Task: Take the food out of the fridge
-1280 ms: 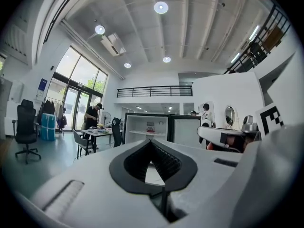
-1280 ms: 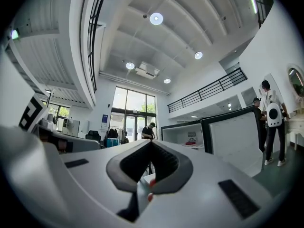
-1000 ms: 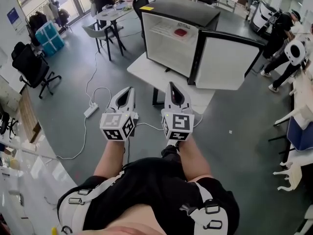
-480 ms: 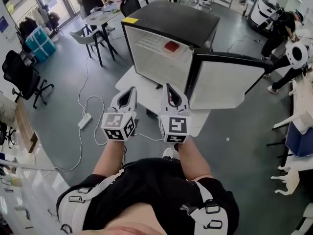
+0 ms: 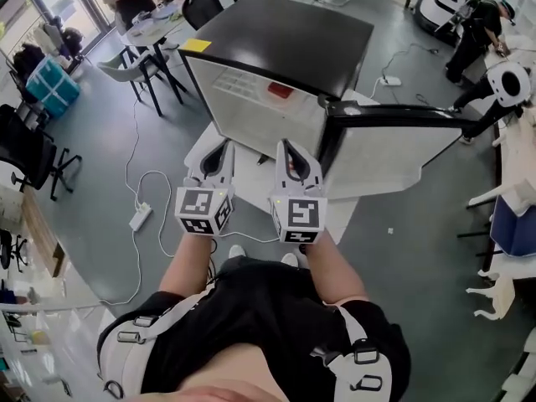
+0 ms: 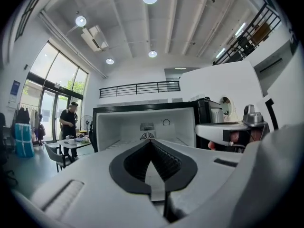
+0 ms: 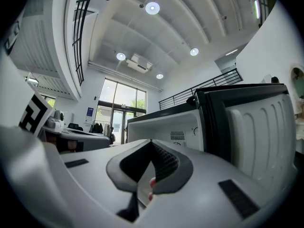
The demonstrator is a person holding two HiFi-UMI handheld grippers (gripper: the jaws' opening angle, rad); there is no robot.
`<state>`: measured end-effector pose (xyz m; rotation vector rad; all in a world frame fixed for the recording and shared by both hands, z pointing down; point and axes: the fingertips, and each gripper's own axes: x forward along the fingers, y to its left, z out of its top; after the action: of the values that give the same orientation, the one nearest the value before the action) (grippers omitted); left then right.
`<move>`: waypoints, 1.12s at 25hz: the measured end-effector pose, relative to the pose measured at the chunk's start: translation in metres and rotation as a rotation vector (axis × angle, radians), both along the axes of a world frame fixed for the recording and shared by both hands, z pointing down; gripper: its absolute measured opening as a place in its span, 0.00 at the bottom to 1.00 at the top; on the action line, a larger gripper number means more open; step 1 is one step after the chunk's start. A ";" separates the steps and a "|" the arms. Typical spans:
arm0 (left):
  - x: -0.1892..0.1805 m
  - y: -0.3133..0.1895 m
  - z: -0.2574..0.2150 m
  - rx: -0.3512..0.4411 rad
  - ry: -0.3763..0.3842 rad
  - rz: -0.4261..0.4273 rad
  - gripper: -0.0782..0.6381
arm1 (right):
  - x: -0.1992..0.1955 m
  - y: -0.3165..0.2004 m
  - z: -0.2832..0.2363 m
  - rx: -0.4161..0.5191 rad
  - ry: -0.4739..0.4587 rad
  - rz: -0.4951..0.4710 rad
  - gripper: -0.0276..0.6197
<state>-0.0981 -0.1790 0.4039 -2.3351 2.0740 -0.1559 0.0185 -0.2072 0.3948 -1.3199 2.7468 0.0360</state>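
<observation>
Change: black-topped, white-lined fridge (image 5: 276, 40) nearer than a second ago, its door (image 5: 385, 153) swung wide; both grippers carried closer to the open front.
Meaning: likely still the approach, with nothing taken out yet.
Jaws: left gripper (image 5: 219, 147) and right gripper (image 5: 287, 147) both pressed together, empty.
Food: small red item (image 5: 280, 91) on the shelf inside the fridge, well apart from both grippers.
Surface: low white table (image 5: 201, 153) under the fridge.
Room: grey floor, white power strip (image 5: 139, 217), black office chair (image 5: 25, 153).
</observation>
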 end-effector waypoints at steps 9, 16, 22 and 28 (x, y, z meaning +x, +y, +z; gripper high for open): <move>-0.006 -0.058 0.006 0.019 -0.338 0.175 0.11 | -0.011 -0.028 0.005 -0.018 -0.012 0.163 0.05; 0.001 -0.083 0.023 0.014 -0.554 0.359 0.12 | -0.014 -0.034 0.012 -0.049 -0.015 0.264 0.05; 0.022 -0.110 0.043 0.024 -0.848 0.482 0.32 | -0.003 -0.031 0.022 -0.071 0.018 0.332 0.05; 0.030 -0.149 0.074 -0.048 -1.132 0.537 0.37 | 0.020 -0.025 0.025 -0.075 0.030 0.402 0.05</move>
<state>-0.0678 -0.3283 0.4774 -1.9276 0.8916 -1.1608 0.0386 -0.2323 0.4196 -1.8831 2.4797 -0.0197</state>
